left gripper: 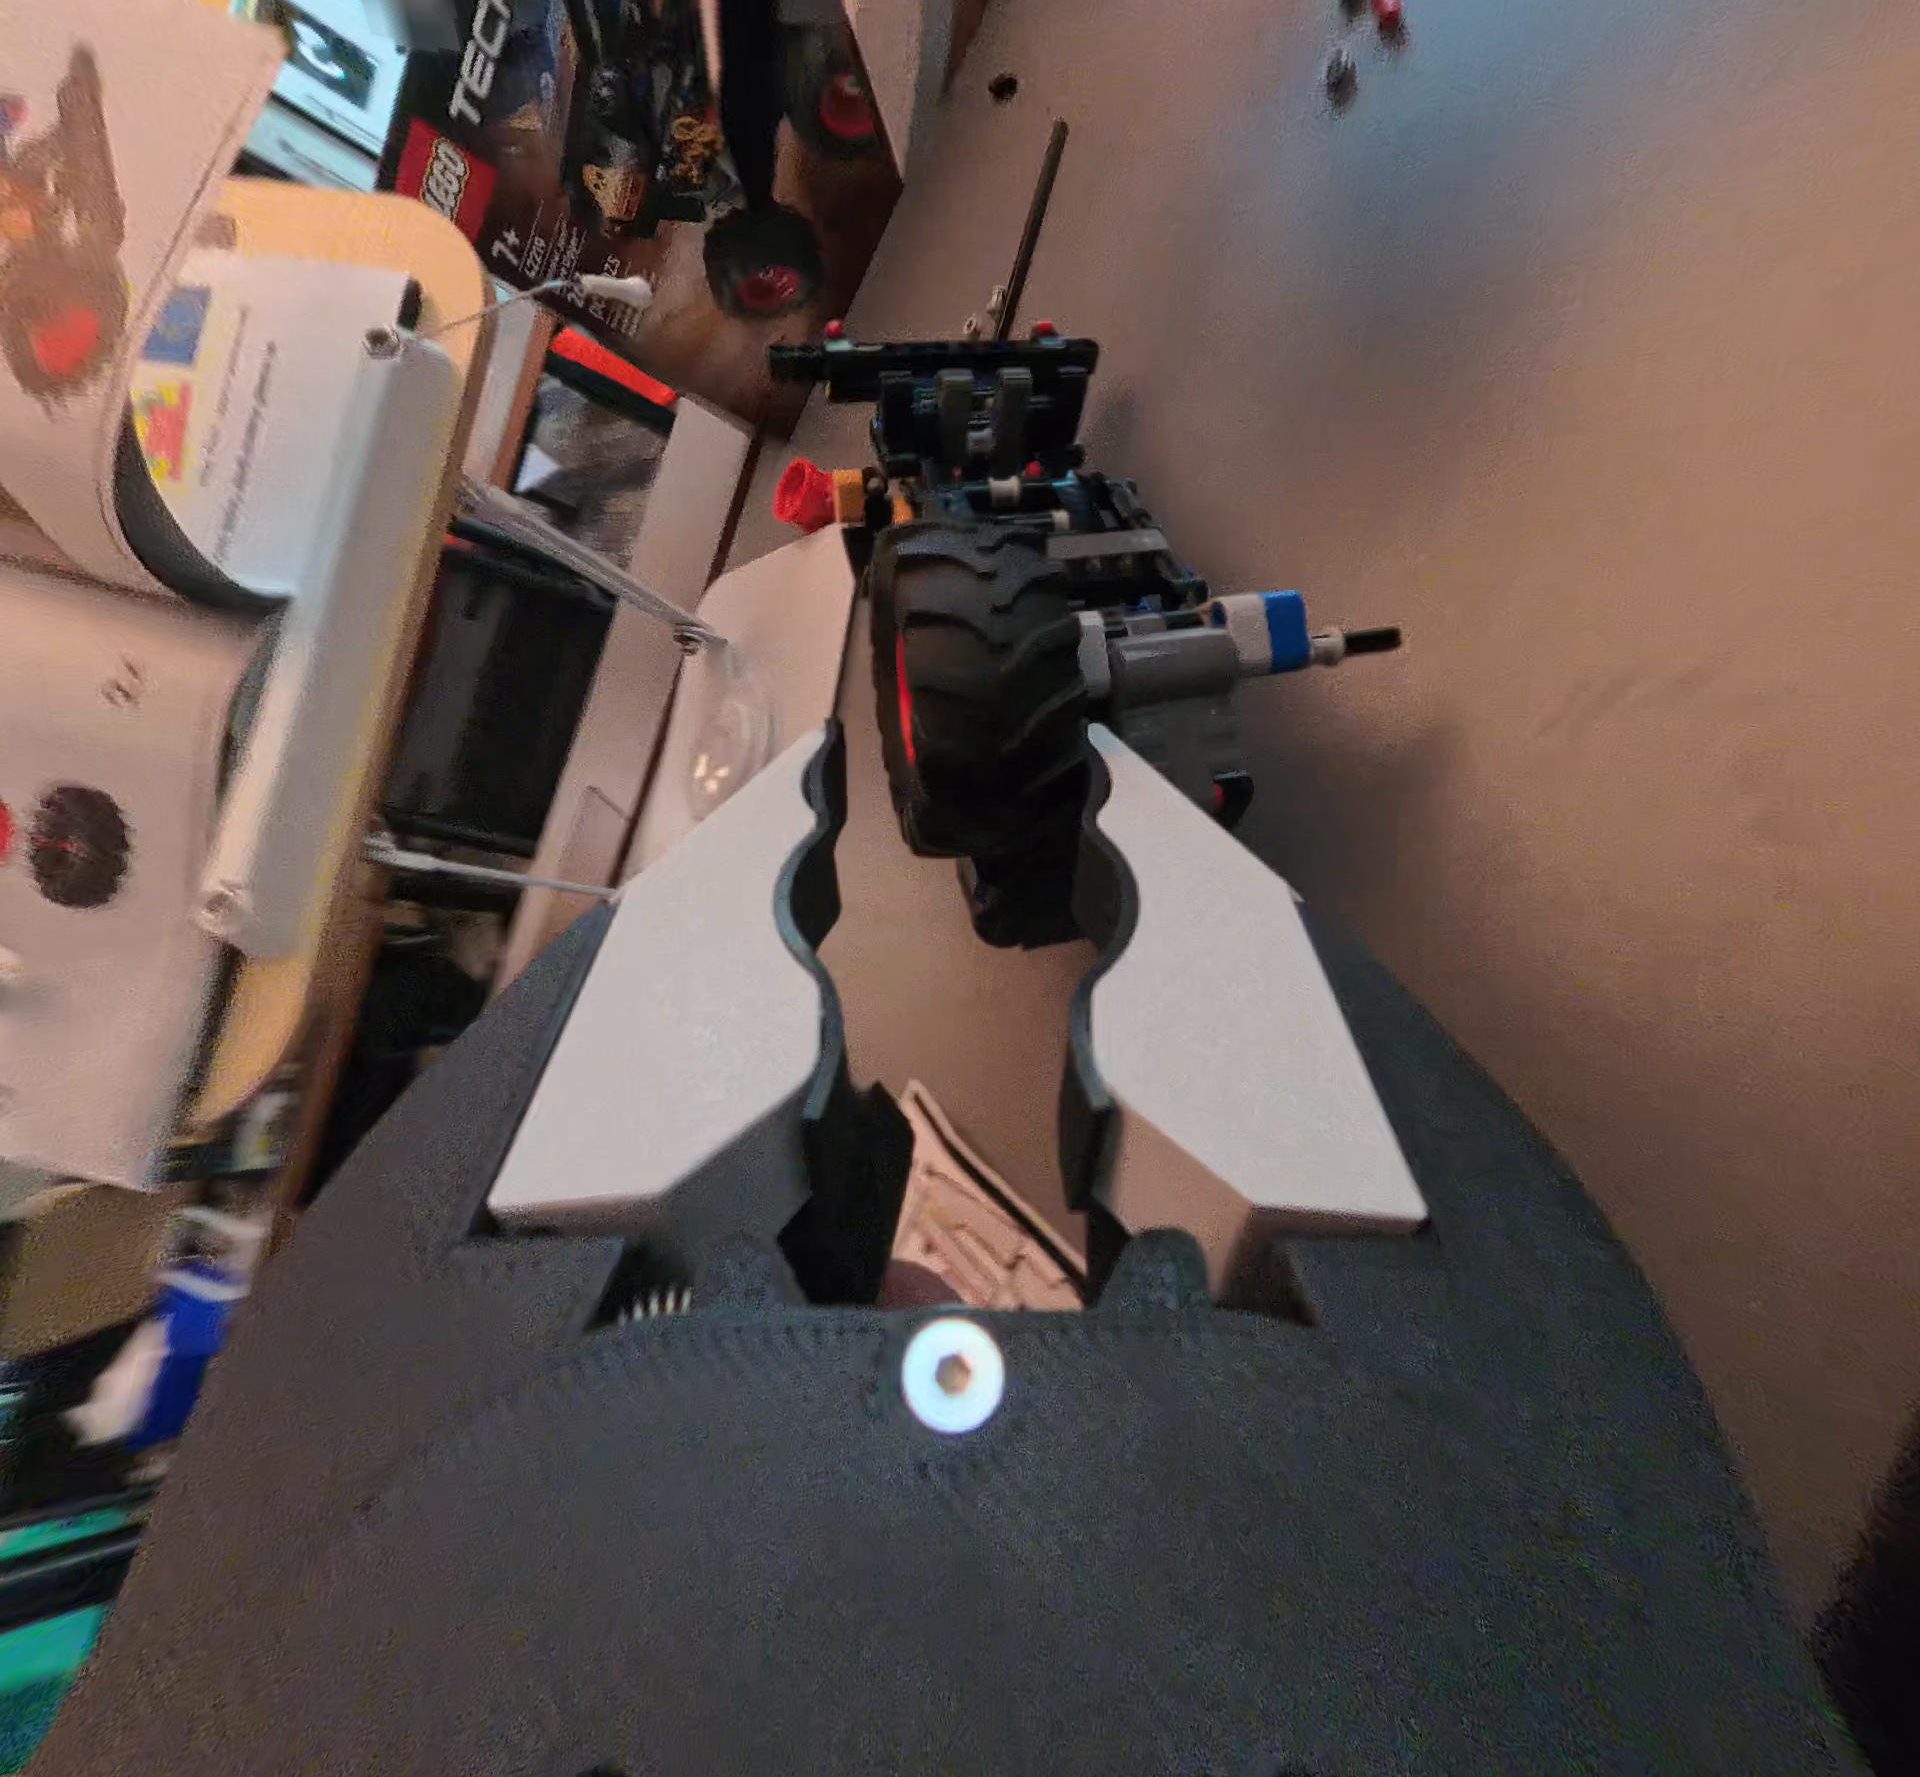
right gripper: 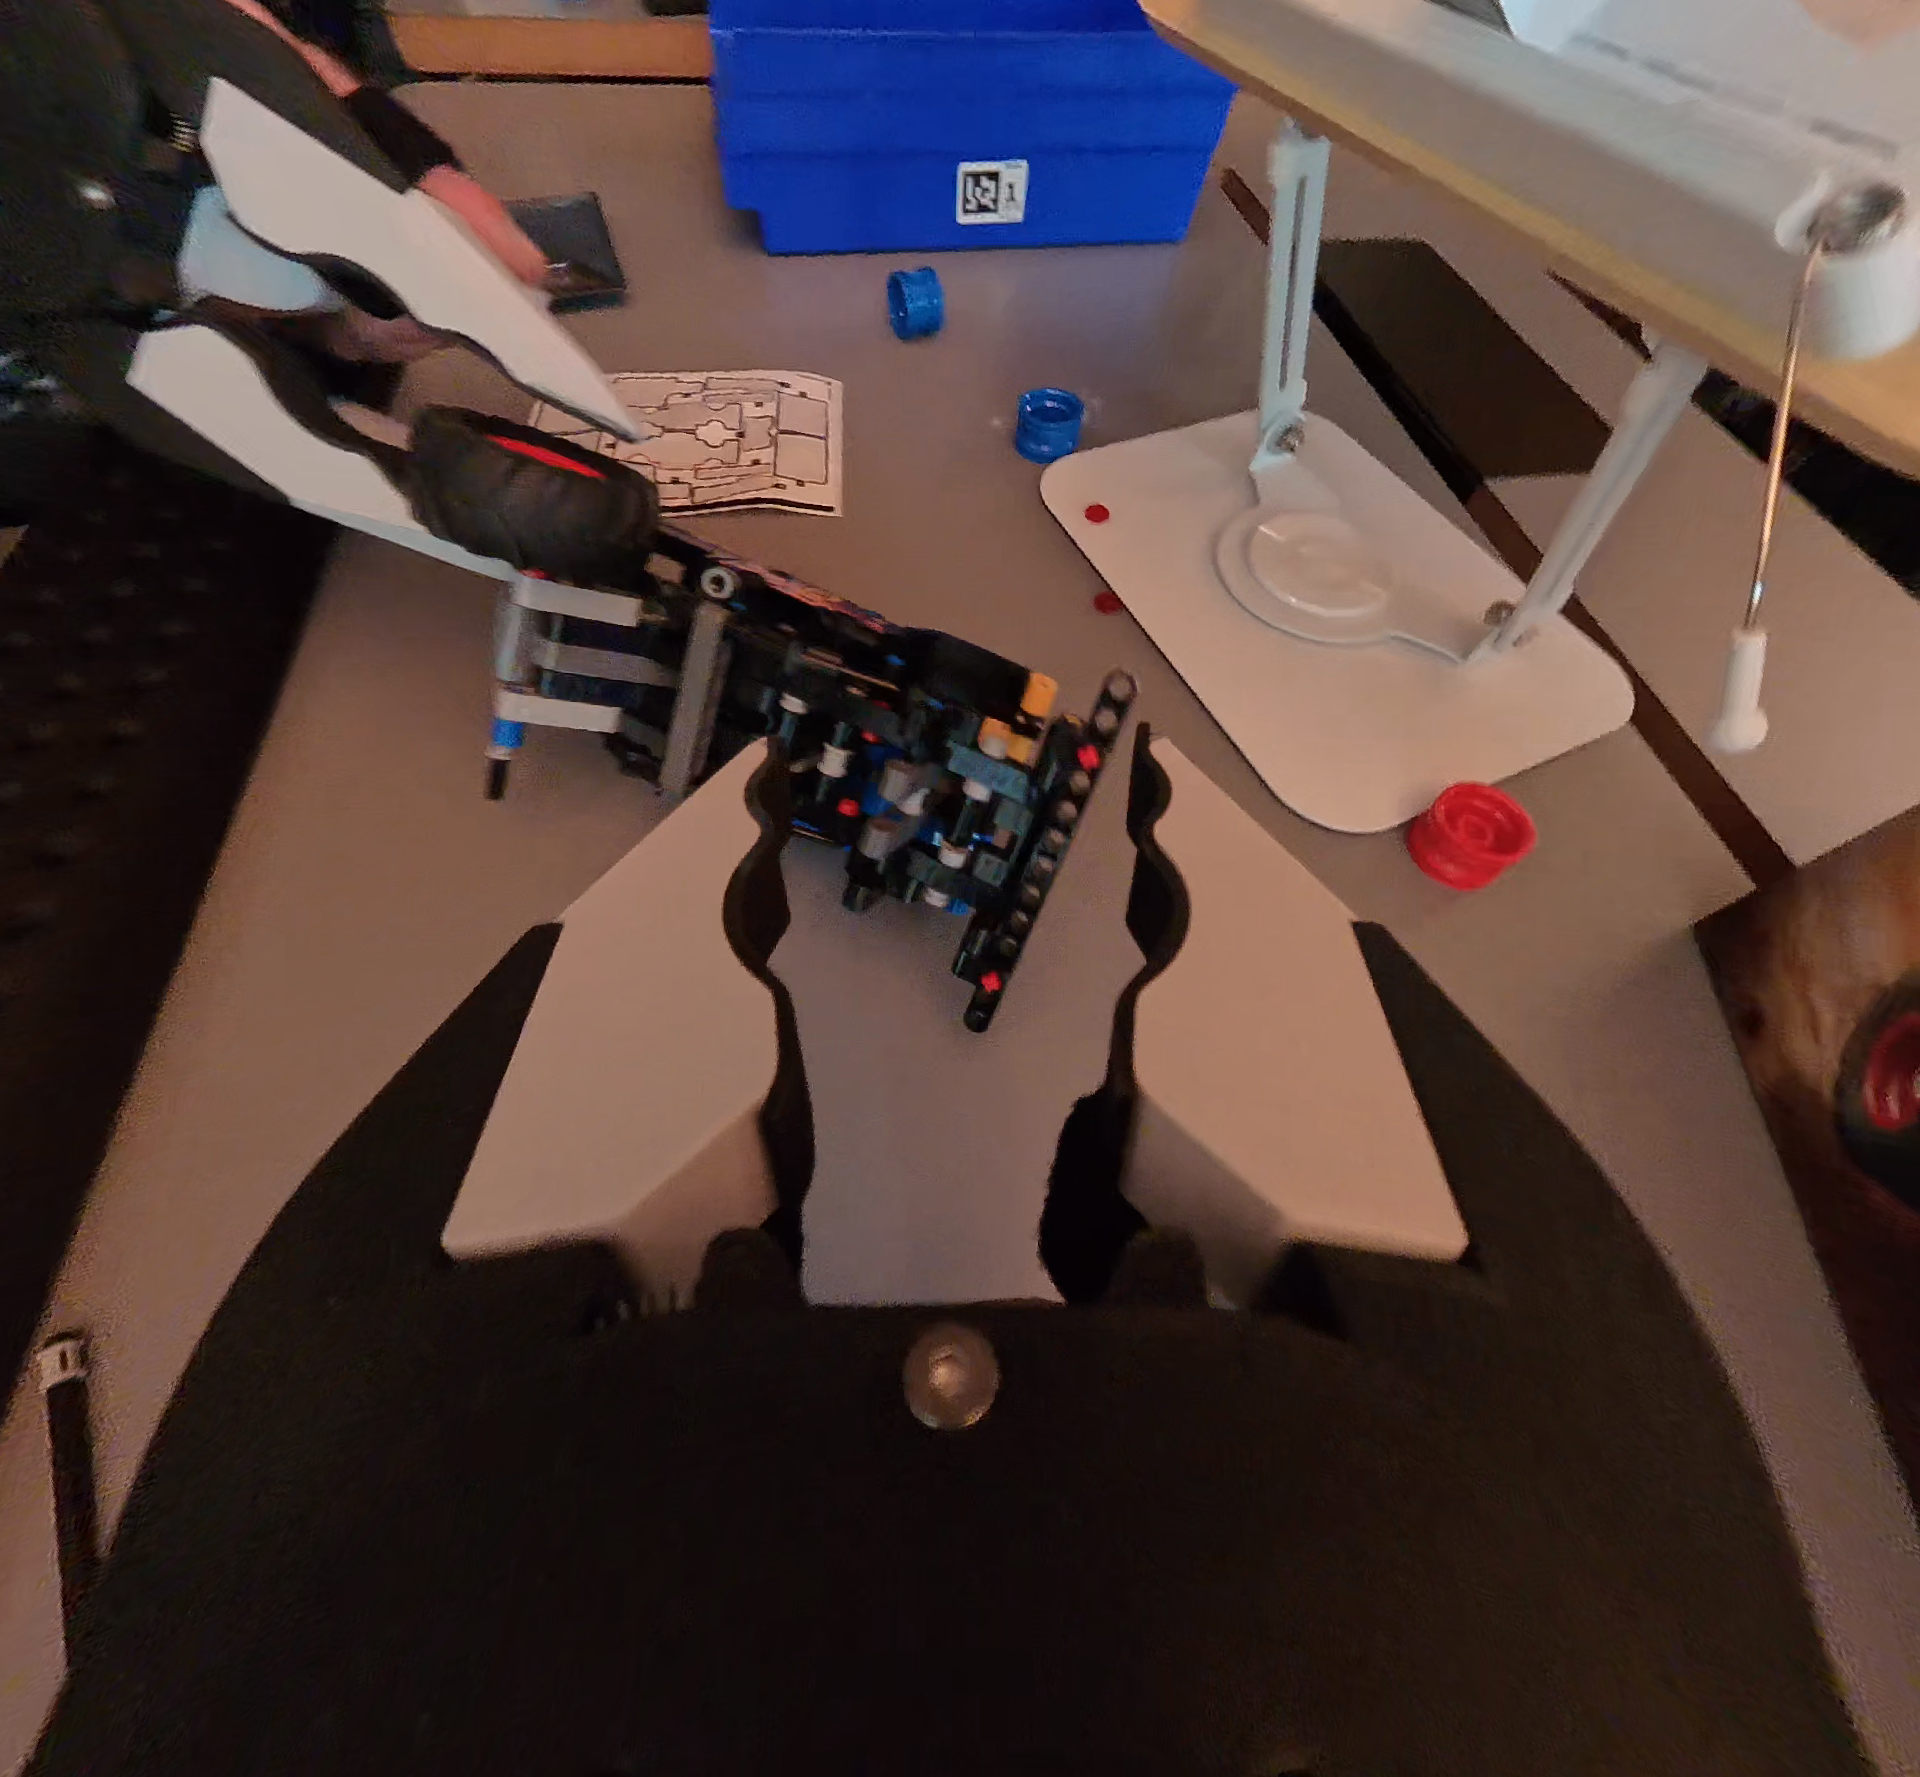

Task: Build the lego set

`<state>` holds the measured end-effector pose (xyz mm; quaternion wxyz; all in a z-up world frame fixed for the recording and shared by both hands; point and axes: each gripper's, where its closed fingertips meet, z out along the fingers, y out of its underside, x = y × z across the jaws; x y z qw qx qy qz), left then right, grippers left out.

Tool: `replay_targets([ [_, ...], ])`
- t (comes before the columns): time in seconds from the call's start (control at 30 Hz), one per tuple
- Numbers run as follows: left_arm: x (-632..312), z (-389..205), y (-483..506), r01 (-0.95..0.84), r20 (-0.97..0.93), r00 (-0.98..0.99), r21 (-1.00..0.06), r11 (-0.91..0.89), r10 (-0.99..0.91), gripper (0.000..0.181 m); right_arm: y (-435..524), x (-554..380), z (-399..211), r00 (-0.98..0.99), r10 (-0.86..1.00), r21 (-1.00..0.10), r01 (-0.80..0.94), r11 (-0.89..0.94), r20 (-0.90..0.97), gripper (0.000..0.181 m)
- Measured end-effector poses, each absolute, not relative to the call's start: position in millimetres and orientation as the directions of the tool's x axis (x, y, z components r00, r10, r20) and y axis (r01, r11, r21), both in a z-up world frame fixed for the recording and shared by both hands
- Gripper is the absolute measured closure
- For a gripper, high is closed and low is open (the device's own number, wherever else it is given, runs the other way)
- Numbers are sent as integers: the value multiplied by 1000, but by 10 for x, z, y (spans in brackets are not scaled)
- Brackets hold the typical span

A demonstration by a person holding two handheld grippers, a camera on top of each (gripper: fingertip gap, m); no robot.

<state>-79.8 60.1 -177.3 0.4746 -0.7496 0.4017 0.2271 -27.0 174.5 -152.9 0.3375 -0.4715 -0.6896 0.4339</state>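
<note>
The half-built black, grey and blue lego vehicle (right gripper: 831, 688) lies on the grey table. It also shows in the left wrist view (left gripper: 987, 439). A black tyre with a red rim (left gripper: 977, 688) sits at its near end, on the axle side. My left gripper (left gripper: 966, 751) is shut on this tyre, one finger on each side of the tread. In the right wrist view that gripper (right gripper: 571, 501) holds the tyre (right gripper: 530, 501) at the model's far left end. My right gripper (right gripper: 956, 761) is open and empty, its fingers straddling the model's other end by a black holed beam (right gripper: 1039, 854).
A blue bin (right gripper: 966, 86) stands at the back. Two blue rims (right gripper: 914, 304) (right gripper: 1047, 423) and a red rim (right gripper: 1470, 834) lie loose. A white stand base (right gripper: 1340, 626) is at the right, a sticker sheet (right gripper: 748, 439) behind the model. The set's box (left gripper: 623, 117) and small loose parts (left gripper: 1366, 13) lie farther off.
</note>
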Motion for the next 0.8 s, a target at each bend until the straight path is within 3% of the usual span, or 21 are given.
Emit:
replay_targets([
  [0.17, -829, -1739, 483, -599, -475, 791, -732, -325, -386, 136, 1890, -373, -1841, -261, 961, -871, 488, 53, -88, 108],
  [0.23, -802, -1741, 437, -557, -413, 812, -760, -334, -412, 135, 1869, -393, -1976, -265, 953, -842, 539, 19, -149, 108],
  [0.3, -799, -1755, 425, -618, -479, 771, -724, -308, -421, 137, 1780, -406, -2042, -299, 935, -826, 564, 11, -191, 113],
  [0.37, -857, -1747, 435, -676, -553, 731, -669, -309, -400, 139, 1647, -386, -2049, -354, 899, -817, 577, -8, -259, 144],
  [0.4, -885, -1740, 431, -717, -602, 695, -627, -306, -395, 138, 1589, -371, -2035, -378, 879, -816, 577, -21, -290, 149],
  [0.53, -942, -1684, 402, -856, -784, 514, -446, -260, -348, 133, 1535, -299, -2038, -401, 862, -815, 578, -24, -310, 151],
  [0.6, -986, -1686, 354, -870, -808, 487, -415, -267, -331, 138, 1523, -252, -2036, -399, 863, -815, 578, -24, -308, 151],
  [0.73, -1247, -1794, 166, -801, -743, 585, -462, -381, -327, 117, 1501, -142, -2068, -410, 868, -811, 585, 16, -279, 155],
  [0.8, -1096, -1800, 99, -650, -547, 759, -655, -385, -353, 117, 1501, -104, -2143, -413, 874, -790, 610, 56, -257, 154],
])
